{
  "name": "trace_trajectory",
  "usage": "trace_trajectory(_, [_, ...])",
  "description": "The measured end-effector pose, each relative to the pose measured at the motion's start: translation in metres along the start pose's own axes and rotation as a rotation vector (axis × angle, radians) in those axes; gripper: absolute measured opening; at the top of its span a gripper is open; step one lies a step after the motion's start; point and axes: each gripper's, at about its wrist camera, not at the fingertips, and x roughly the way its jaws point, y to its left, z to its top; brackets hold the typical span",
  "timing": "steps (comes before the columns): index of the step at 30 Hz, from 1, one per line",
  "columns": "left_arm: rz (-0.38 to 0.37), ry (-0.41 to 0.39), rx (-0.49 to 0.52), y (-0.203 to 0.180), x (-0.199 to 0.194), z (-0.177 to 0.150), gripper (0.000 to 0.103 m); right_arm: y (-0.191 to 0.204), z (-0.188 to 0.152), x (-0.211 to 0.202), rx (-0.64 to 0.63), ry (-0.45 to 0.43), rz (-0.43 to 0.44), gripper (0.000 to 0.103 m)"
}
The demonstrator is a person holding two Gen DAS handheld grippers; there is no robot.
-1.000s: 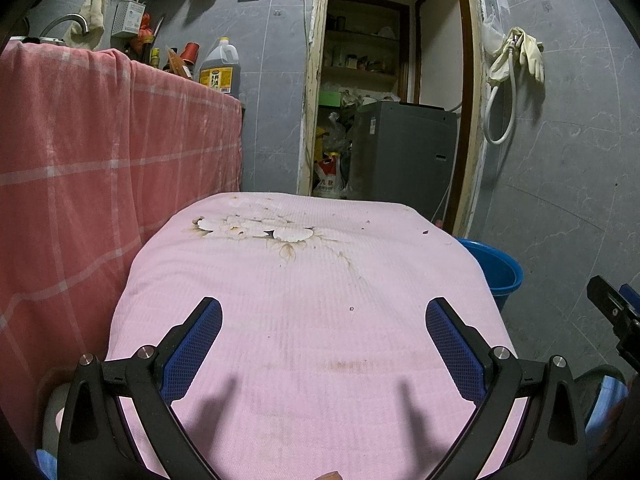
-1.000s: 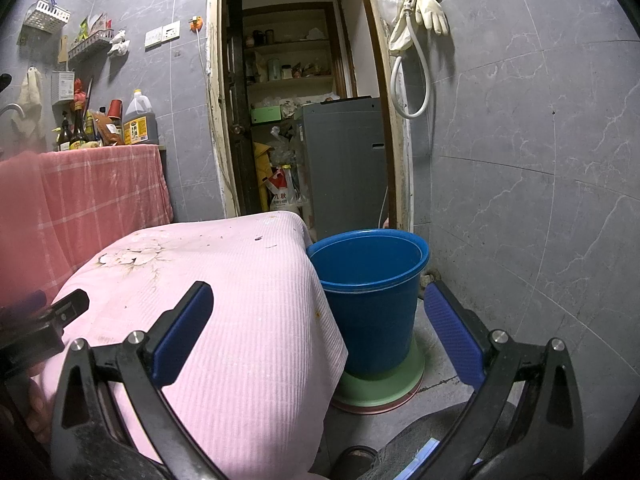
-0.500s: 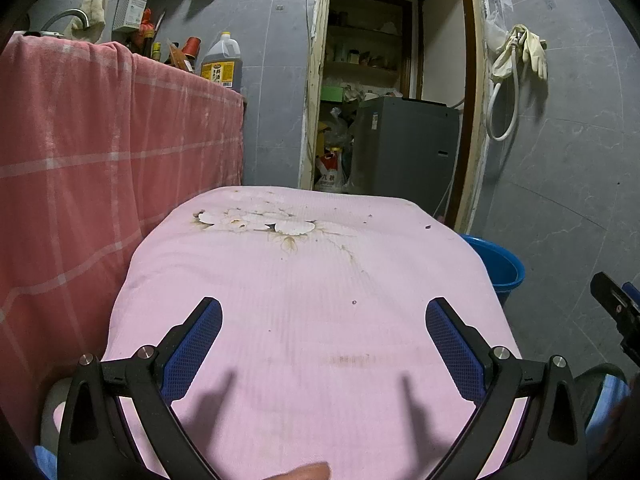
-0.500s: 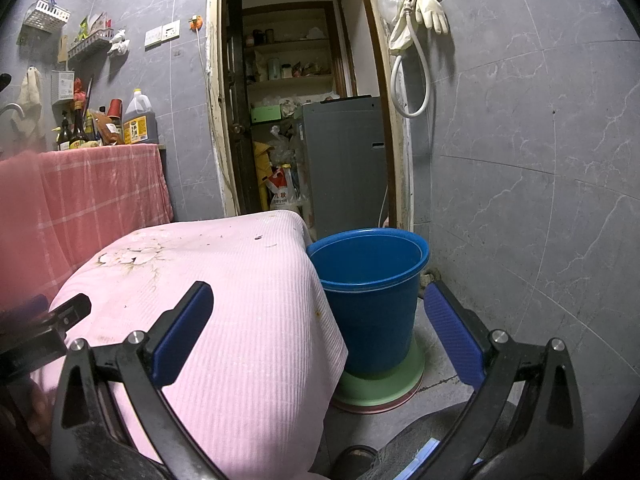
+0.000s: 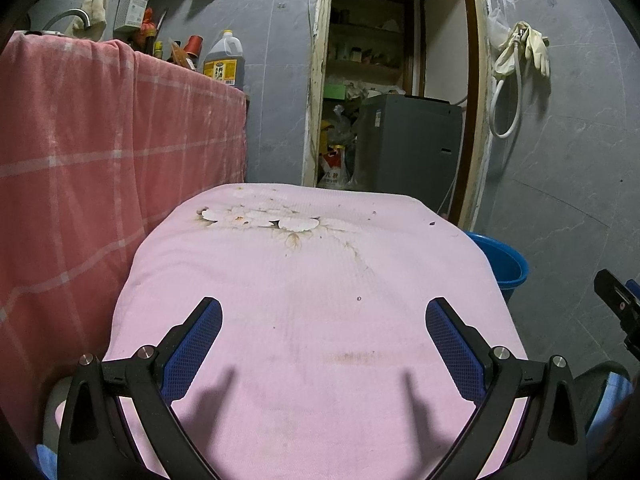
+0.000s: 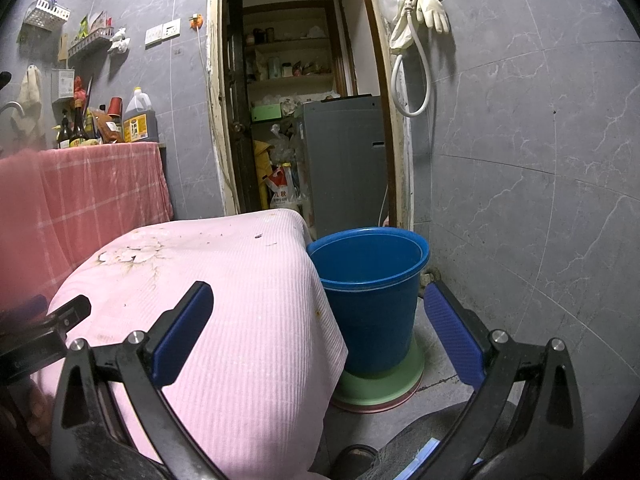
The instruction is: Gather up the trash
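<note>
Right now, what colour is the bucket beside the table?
Blue bucket, standing on a green base; clearest in the right wrist view.

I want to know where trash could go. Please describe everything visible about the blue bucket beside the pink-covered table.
The blue bucket looks like smooth plastic, round, tapering downward, with a rolled rim. It stands upright on the floor, its base set in a stack of shallow basins, light green on top with a pinkish edge below. The pink cloth hangs against its left side. The part of its inside that shows looks empty; the bottom is hidden. In the left wrist view only part of its rim shows behind the table corner. Neither gripper touches it.
</note>
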Motion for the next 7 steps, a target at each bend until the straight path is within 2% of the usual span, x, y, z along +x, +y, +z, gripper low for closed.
trace_trajectory(7, [0.000, 0.003, 0.000, 0.0006, -0.0008, -0.0006, 0.100, 0.0000, 0.0001, -0.0001, 0.000, 0.000, 0.000, 0.103])
